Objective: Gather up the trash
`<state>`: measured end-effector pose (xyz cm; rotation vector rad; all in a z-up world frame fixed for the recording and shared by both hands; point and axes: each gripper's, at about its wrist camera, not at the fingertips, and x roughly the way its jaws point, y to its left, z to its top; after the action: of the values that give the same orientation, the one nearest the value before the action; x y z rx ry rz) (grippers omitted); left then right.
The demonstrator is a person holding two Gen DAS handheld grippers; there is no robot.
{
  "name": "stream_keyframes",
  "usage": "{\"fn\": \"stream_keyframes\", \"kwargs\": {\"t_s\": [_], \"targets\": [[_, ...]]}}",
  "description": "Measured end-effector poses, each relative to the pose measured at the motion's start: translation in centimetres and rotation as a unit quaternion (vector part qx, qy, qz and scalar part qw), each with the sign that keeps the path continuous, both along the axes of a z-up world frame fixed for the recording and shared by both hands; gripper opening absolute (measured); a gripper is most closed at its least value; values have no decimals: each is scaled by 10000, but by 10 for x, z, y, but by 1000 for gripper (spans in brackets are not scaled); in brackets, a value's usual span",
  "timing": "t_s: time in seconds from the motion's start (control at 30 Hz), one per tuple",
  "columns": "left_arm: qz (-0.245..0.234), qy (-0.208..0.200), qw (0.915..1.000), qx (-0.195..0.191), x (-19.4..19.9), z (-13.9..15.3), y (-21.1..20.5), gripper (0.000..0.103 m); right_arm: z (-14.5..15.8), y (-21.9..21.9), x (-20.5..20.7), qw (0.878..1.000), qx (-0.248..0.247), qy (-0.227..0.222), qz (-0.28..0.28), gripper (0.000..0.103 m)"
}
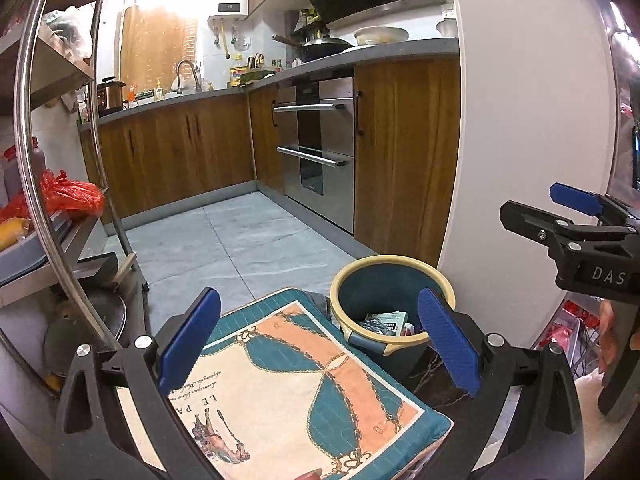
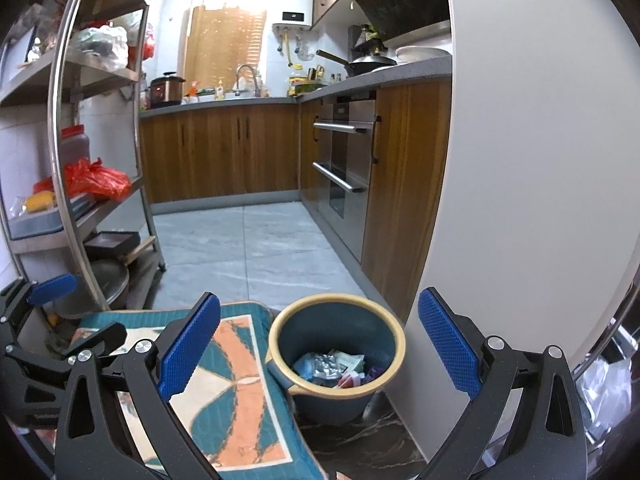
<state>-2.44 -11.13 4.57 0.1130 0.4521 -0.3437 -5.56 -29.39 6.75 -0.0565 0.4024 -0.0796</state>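
Note:
A dark blue trash bin (image 1: 390, 280) with a cream rim stands on the floor by the white wall; it also shows in the right wrist view (image 2: 304, 320). Several pieces of trash (image 2: 334, 366) lie inside it: wrappers, foil and paper. My left gripper (image 1: 320, 344) is open and empty, above a patterned teal cushion (image 1: 296, 380), left of the bin. My right gripper (image 2: 320, 344) is open and empty, held above and in front of the bin. The right gripper also shows at the right edge of the left wrist view (image 1: 576, 220), and the left gripper at the left edge of the right wrist view (image 2: 48, 320).
A steel shelf rack (image 2: 100, 184) with red bags (image 2: 96, 180) and pans stands on the left. Wooden kitchen cabinets (image 2: 224, 152) and a steel oven (image 2: 344, 160) line the back and right. A white wall (image 2: 520, 160) is close on the right. Grey tile floor (image 2: 248, 248) lies ahead.

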Motion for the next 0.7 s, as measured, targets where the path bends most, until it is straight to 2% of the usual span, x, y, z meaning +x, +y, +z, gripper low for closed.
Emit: {"fn": "stream_keyframes", "kwargs": {"t_s": [0.7], "targets": [[-80,20,10000,20,-2,-2,-6,97,1,0,1,10000,63,9,-46,98]]}}
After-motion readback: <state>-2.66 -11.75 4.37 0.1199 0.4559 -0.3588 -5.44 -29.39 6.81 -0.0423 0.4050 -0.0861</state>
